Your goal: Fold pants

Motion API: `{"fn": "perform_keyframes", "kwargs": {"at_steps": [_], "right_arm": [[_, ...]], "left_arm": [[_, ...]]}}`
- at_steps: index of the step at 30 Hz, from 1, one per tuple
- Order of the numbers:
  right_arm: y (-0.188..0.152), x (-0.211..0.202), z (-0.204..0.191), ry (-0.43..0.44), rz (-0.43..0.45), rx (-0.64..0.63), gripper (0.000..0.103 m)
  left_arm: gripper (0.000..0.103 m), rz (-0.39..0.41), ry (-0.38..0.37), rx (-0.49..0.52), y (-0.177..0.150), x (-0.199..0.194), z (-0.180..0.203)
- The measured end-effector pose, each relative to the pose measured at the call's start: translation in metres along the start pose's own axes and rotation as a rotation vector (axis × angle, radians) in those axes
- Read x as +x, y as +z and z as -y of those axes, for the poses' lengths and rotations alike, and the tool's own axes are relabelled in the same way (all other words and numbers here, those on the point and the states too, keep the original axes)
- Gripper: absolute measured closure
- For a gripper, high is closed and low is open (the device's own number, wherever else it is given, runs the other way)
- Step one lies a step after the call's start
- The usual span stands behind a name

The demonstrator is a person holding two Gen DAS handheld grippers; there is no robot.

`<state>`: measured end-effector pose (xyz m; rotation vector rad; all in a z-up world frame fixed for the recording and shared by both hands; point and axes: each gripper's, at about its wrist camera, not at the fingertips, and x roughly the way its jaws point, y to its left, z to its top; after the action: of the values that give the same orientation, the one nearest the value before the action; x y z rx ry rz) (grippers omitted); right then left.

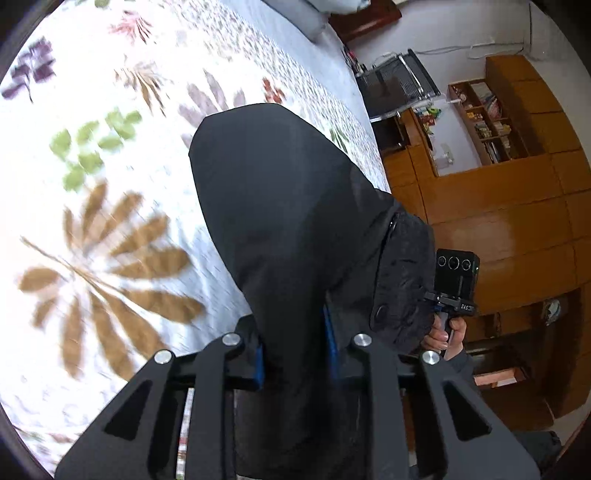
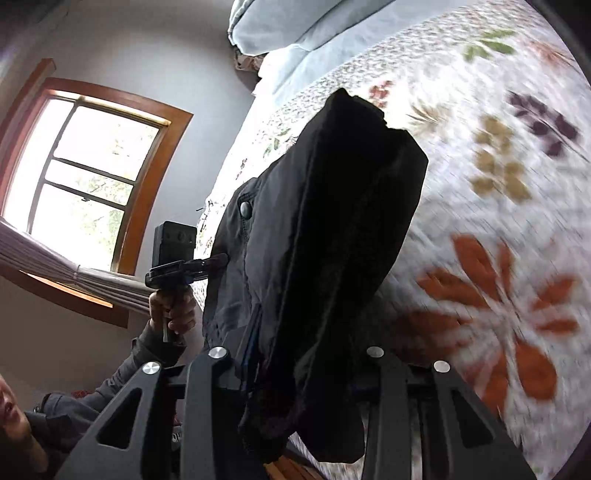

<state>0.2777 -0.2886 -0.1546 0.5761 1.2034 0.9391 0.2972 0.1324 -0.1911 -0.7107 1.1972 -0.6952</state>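
Black pants [image 1: 288, 221], bunched and draped in thick folds, hang lifted above a bed [image 1: 110, 206] covered by a white bedspread with a leaf print. The left hand-held gripper [image 1: 297, 358] is pressed together on a gathered section of the cloth, its blue finger pads [image 1: 331, 343] flanking the fabric that rises straight ahead of it. The right hand-held gripper [image 2: 295, 369] likewise pinches a bunched length of the pants [image 2: 332, 229], which extends forward and upward from between its fingers, with a loose end drooping beneath them. The left wrist view alone shows a textured waistband portion with a round snap button [image 1: 380, 313] to the right of the held fabric, the person's right hand [image 1: 445, 334] gripping the other tool's handle just beyond it, and wooden cabinets [image 1: 509, 206] with open shelves farther right. The right wrist view alone shows a greyer panel of the garment with a snap [image 2: 245, 209] to the left of the held fold, the person's left hand [image 2: 173, 312] on its handle beside that panel, a wood-framed window [image 2: 92, 173] farther left, and pale blue pillows [image 2: 295, 33] ahead at the head of the bed [image 2: 498, 177]. The bedspread is motion-blurred in both views.
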Motion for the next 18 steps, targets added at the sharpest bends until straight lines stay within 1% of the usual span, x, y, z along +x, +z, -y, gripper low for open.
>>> {"fn": "perform_keyframes", "kwargs": {"at_steps": [1, 4, 8, 14, 18], "right_arm": [[0.014, 0.012, -0.003, 0.002, -0.004, -0.006, 0.068], [0.042, 0.039, -0.008, 0.004, -0.021, -0.021, 0.068], [0.082, 0.076, -0.011, -0.001, -0.044, -0.035, 0.068], [0.118, 0.106, -0.006, -0.01, -0.055, -0.029, 0.068], [0.127, 0.116, 0.005, -0.016, -0.063, -0.005, 0.068]], "left_arm": [[0.081, 0.007, 0.019, -0.001, 0.009, -0.009, -0.007], [0.081, 0.027, 0.058, -0.009, 0.03, -0.026, -0.024], [0.081, 0.04, 0.093, -0.019, 0.058, -0.041, -0.047], [0.081, 0.031, 0.101, -0.036, 0.099, -0.047, -0.073], [0.08, 0.02, 0.077, -0.036, 0.109, -0.044, -0.083]]}}
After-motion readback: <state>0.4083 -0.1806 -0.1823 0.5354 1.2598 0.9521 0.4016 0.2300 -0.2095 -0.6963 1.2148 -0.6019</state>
